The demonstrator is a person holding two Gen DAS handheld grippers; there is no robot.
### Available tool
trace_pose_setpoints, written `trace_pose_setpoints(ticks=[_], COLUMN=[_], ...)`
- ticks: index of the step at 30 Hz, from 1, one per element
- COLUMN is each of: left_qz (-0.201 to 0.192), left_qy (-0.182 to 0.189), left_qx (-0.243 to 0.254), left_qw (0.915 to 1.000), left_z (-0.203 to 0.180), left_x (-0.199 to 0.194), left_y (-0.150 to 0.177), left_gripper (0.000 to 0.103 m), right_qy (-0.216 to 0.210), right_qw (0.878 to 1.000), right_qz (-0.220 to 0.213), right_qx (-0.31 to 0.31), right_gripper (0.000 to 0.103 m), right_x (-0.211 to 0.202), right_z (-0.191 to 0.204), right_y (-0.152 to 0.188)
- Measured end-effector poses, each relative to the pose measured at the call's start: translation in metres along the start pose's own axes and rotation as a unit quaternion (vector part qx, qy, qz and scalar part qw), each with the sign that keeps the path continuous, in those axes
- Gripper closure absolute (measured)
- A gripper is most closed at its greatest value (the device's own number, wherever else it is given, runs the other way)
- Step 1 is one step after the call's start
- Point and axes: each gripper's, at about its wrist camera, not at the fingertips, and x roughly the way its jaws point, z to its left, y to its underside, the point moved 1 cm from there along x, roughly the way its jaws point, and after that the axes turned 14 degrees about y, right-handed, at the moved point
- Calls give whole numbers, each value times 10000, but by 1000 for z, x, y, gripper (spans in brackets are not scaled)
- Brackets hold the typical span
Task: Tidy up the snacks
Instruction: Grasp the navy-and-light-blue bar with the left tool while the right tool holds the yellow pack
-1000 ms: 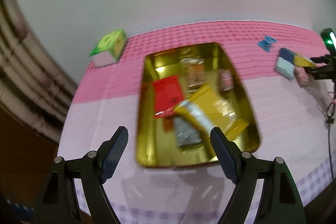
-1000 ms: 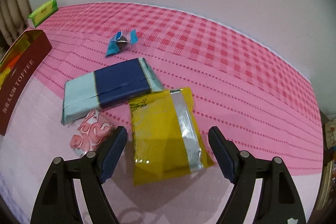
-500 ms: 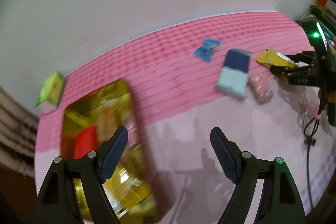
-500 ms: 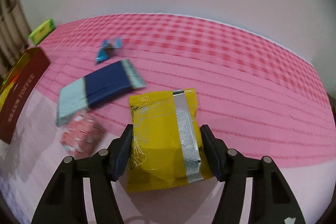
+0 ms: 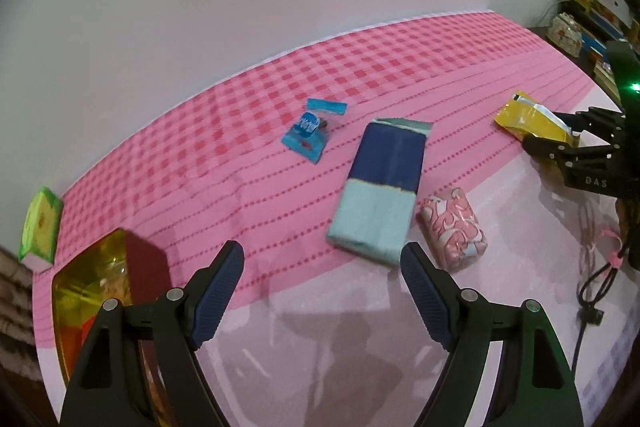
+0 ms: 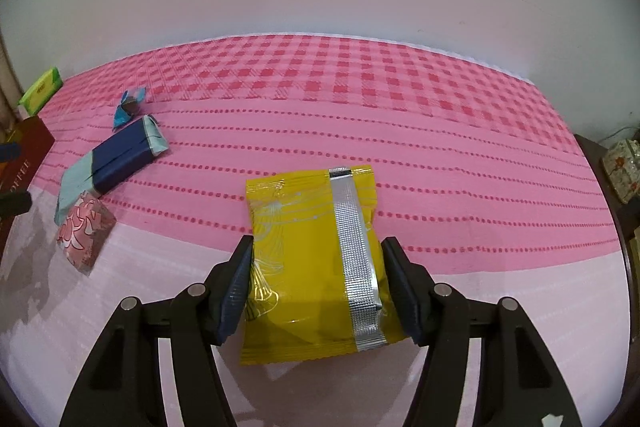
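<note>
Right wrist view shows my right gripper (image 6: 316, 287) closed on the yellow packet (image 6: 312, 259): both pads press its two sides, and the packet seems lifted a little, because a shadow lies under its near edge. I cannot tell for sure if it is fully off the pink tablecloth (image 6: 440, 155).

My left gripper (image 5: 320, 295) is wide apart and holds nothing. It hangs above the cloth, near the blue and light-blue bar (image 5: 380, 187), which lies flat just beyond its fingertips.

I judge the task as partly done. The gold tin (image 5: 86, 291), at the left edge of the left wrist view, already has some snacks inside, but they are blurred and I cannot count them. Outside of it I see four snacks: the yellow packet in my right gripper, the blue and light-blue bar, the pink patterned candy (image 5: 454, 233) just beside the bar, and the small blue wrapped sweet (image 5: 310, 133) farther back. A green box (image 5: 40, 227) stands near the tin; I cannot say if it belongs to the task.

So the remaining work, I think, is to carry these four into the tin.
</note>
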Motion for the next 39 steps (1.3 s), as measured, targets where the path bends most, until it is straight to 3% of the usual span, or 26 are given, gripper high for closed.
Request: trace_pose_setpoints(ticks=[17, 25, 31, 36, 39], left_qz=[220, 373, 526, 474, 421], left_qy=[770, 1076, 1038, 858, 849], left_qx=[158, -360, -386, -388, -394], left_qw=[9967, 9928, 9925, 9944, 9947], left_z=[-15, -2, -5, -1, 0], left_x=[46, 69, 83, 83, 81], left_y=[-37, -56, -53, -49, -47], left_gripper=[22, 22, 22, 33, 45], right_qy=[15, 19, 21, 23, 24], right_qw=[10000, 10000, 10000, 10000, 10000], right_qz=[-52, -50, -47, -46, -45], right_qx=[36, 38, 38, 41, 43], right_gripper=[42, 41, 41, 41, 41], right_x=[1, 1, 1, 1, 1], right_z=[2, 2, 2, 2, 2], right_y=[0, 0, 0, 0, 0])
